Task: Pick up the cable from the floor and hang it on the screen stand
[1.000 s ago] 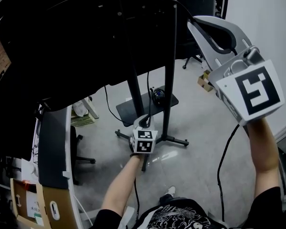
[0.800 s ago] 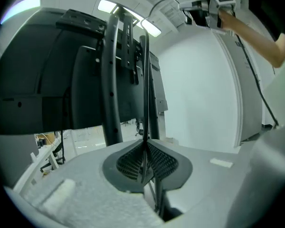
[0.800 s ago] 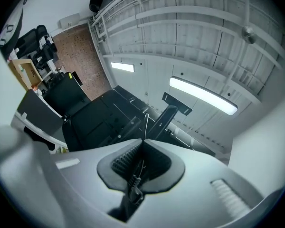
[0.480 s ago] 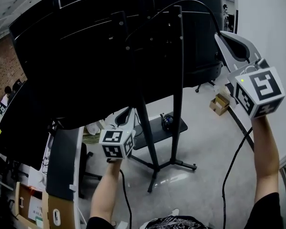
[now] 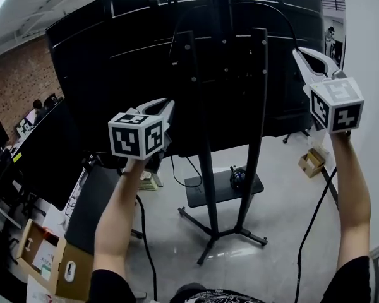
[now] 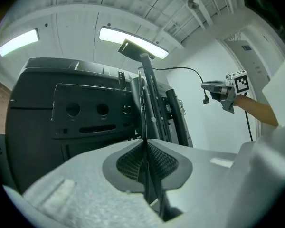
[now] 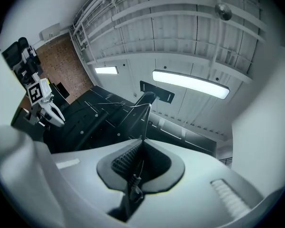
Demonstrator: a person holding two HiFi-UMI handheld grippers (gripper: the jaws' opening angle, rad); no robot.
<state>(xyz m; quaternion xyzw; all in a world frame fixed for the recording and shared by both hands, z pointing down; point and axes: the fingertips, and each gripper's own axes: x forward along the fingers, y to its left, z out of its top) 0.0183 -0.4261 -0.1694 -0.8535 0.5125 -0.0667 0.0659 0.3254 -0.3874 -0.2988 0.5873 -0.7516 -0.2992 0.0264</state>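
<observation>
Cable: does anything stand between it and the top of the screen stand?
Nothing visible does. The cable, pinched by the left gripper and right gripper, runs beside the top of the screen stand; contact can't be told.

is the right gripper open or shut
Shut: the right gripper pinches the thin black cable between closed jaws.

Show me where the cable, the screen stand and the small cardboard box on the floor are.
cable (image 6: 178,68), left gripper view, on the stretch arcing through the air beside the stand.
screen stand (image 5: 251,150), head view, on its right upright post.
cardboard box (image 5: 312,162), head view, on the middle of the box.
</observation>
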